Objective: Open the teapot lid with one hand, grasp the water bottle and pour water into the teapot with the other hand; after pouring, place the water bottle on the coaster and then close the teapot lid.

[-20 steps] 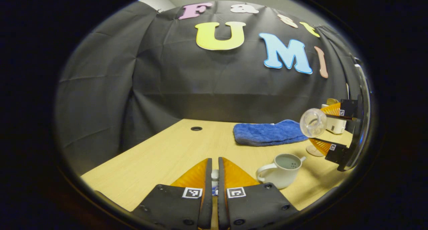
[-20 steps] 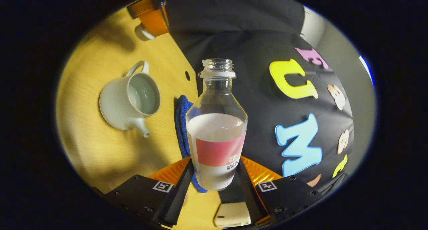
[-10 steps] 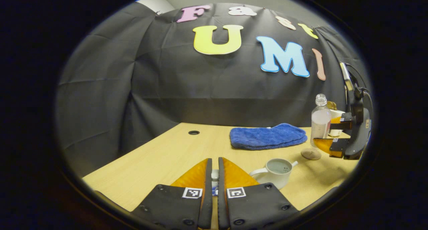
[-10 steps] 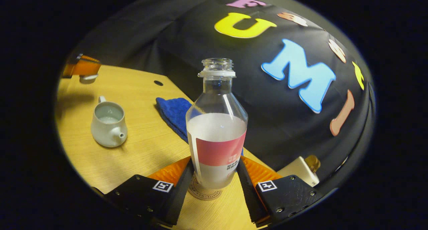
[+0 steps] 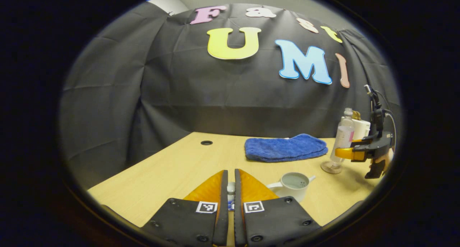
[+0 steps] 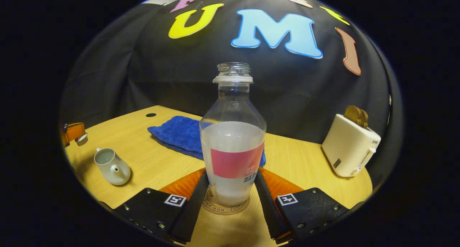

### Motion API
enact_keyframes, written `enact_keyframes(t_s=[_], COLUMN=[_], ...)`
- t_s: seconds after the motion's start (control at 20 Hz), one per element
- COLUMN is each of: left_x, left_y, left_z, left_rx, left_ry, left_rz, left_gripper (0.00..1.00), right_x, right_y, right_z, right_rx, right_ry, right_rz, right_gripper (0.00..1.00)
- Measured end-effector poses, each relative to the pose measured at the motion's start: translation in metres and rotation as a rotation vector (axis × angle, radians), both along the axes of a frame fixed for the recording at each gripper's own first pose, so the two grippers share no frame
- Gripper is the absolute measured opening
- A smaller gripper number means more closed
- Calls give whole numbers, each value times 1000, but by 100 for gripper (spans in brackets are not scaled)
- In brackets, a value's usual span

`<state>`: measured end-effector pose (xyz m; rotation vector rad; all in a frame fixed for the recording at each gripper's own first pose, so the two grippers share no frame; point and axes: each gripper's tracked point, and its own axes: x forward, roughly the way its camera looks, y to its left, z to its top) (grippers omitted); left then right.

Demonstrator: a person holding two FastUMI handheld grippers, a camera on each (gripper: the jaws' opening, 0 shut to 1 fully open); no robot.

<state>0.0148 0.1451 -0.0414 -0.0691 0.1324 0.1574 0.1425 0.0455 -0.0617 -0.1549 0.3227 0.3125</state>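
Observation:
The clear water bottle [image 6: 233, 146] with a red label stands upright on the round coaster [image 6: 225, 205], partly full and uncapped. My right gripper [image 6: 231, 173] is shut on its lower body. In the left gripper view the bottle [image 5: 343, 137] and coaster [image 5: 330, 167] sit at the far right, with the right gripper [image 5: 354, 153] around the bottle. The white teapot [image 5: 293, 184] stands open on the table with water inside. My left gripper [image 5: 230, 171] is shut on the small white lid [image 5: 231, 187], held above the table left of the teapot [image 6: 109, 162].
A folded blue towel [image 5: 285, 148] lies behind the teapot toward the wall. A white toaster [image 6: 350, 146] stands at the table's right end, close to the coaster. A cable hole [image 5: 206, 143] sits near the back edge of the wooden table [image 5: 172, 168].
The right gripper swung the bottle from tilted over the teapot to upright, carried it right and set it down on the coaster. The left gripper stayed put with the lid.

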Motion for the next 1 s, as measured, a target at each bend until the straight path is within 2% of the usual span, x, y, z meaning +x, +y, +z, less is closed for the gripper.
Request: enact_keyframes(t_s=[0.2, 0.45, 0.55, 0.8, 1.0], left_x=[0, 4, 6, 11, 23], left_y=[-6, -18, -25, -40, -61], left_z=[6, 15, 16, 27, 35], left_rx=[1, 0, -1, 1, -4], left_ry=[-8, -21, -20, -35, -49], left_rz=[-14, -39, -51, -78, -121], left_gripper=[14, 14, 14, 13, 14], right_x=[3, 5, 3, 3, -8], right_y=[3, 3, 2, -4, -18], right_z=[-11, -13, -23, -27, -18], right_rx=[84, 40, 13, 42, 75], right_ry=[41, 18, 57, 69, 53], right_rz=[-4, -6, -17, -31, -51], right_gripper=[77, 77, 78, 92, 96])
